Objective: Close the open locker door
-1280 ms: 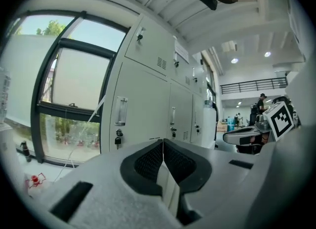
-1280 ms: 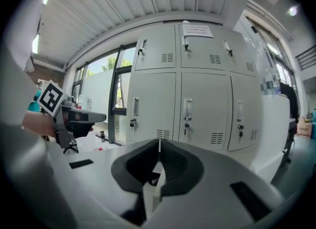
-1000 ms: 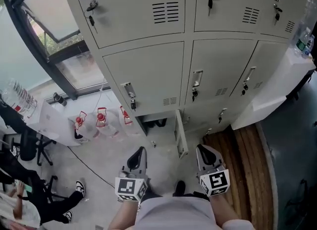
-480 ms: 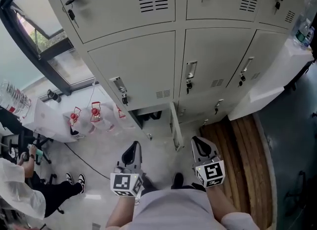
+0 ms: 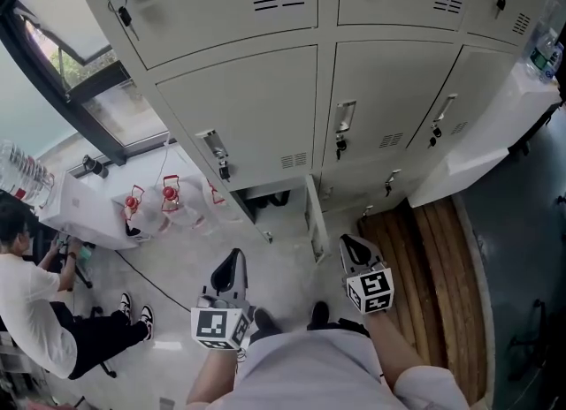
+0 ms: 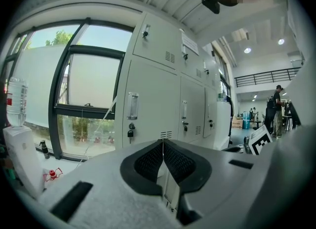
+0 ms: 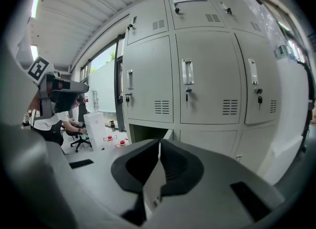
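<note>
Locker door open, both grippers shut and empty

Locker door (image 5: pixel 314 225) – bottom row of the grey locker bank (image 5: pixel 256 108), under the left-hand column. It stands swung out toward the near side, seen nearly edge-on from the head view, hinged at its right. The dark open compartment (image 5: pixel 265 196) lies just left of it. In the right gripper view the same door (image 7: pixel 168 134) shows as a thin pale edge beside the opening.

Left gripper (image 5: pixel 232 264): near-left of the door, apart from it, above bare floor. In its own view the jaws (image 6: pixel 162 145) meet at the tips, with nothing between them.

Right gripper (image 5: pixel 353 246): near-right of the door, closer to it than the left one, no contact. Its jaws (image 7: pixel 159 146) are likewise pressed together and hold nothing.

Surroundings: two water jugs (image 5: pixel 168 198) with red caps on the floor left of the compartment, next to a white box (image 5: pixel 88 216). A seated person (image 5: pixel 35 311) in a white shirt is at far left. Wooden floor strip (image 5: pixel 433 258) runs along the right
</note>
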Tool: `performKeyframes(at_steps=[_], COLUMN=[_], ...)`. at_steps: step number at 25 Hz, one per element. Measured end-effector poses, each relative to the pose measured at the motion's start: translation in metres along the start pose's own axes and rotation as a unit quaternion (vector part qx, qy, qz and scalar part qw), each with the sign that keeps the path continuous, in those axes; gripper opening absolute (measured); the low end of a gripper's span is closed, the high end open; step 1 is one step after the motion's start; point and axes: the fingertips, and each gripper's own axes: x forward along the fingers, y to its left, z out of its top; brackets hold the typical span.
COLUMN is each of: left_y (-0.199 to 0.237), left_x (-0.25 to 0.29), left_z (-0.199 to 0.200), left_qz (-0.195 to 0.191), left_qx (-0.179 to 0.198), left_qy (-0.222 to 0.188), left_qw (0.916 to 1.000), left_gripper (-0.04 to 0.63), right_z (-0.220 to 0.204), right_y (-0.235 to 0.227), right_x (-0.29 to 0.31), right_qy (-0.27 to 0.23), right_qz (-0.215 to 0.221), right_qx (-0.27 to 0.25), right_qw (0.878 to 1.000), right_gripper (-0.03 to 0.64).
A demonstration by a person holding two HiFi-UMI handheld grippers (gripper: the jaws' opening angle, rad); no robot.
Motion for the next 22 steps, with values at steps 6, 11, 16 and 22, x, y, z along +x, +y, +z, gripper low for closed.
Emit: performKeyframes(at_steps=[6,11,16,22], left_y=[0.012,0.022,0.033,0.044], left_x=[-0.013,-0.022,-0.029,-0.035], left_z=[-0.001,-0.002,-0.001,-0.001], left_qz=[0.018,0.03,0.038,0.041], left_qx=[-0.004,-0.004,-0.005,-0.005], left_qy=[0.001,0.002,0.001,-0.002], left_qw=[0.9998,0.9995,0.9993,0.9991], left_gripper=[0.011,0.011,0.011,0.011], right_z=[-0.036,-0.057,-0.068,-0.076], right_y=[0.001,0.002,0.005,0.013], right_x=[0.02,0.028,0.031,0.035], right_qy=[0.039,0.062,0.076,0.086], right_qz=[-0.001,-0.006,-0.01,-0.013], right_qx=[0.0,0.003,0.009,0.014], right_qw=[0.999,0.998,0.997,0.996], right_gripper=[0.017,0.017,0.017,0.017])
